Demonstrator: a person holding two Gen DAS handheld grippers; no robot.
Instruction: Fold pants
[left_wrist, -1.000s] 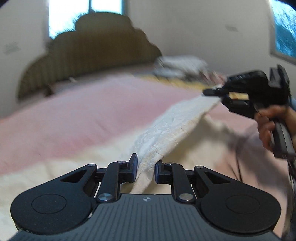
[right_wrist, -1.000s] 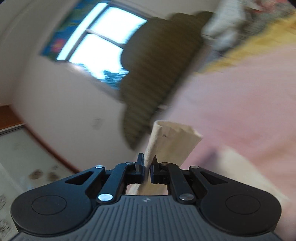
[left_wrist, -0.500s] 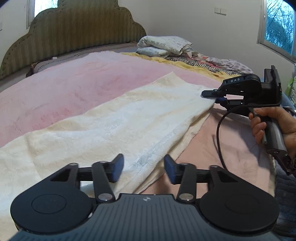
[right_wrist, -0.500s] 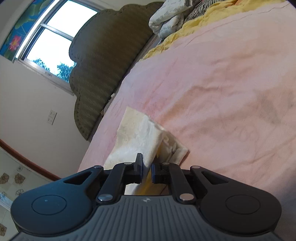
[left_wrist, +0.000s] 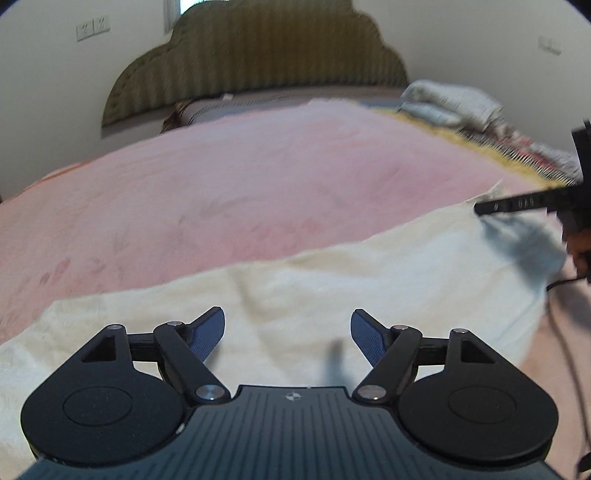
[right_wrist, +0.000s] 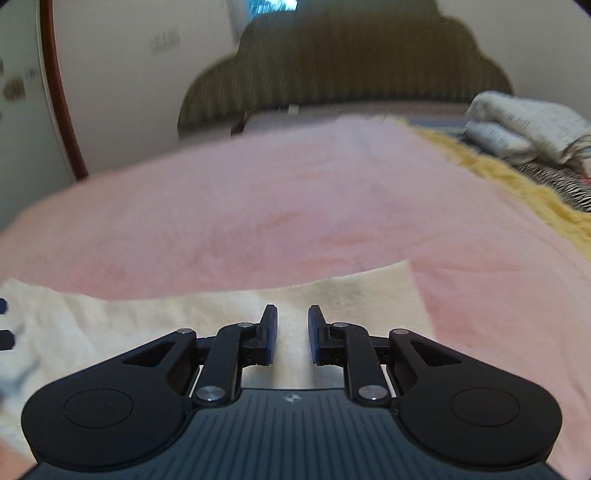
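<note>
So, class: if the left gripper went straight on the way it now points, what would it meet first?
Probably the cream pants, spread on the pink blanket just beyond the open left gripper; exact depth is unclear.

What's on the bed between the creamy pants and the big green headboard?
Only the pink blanket. In the left wrist view it runs bare from the far edge of the cream pants up toward the green headboard. The right wrist view shows the same.
</note>
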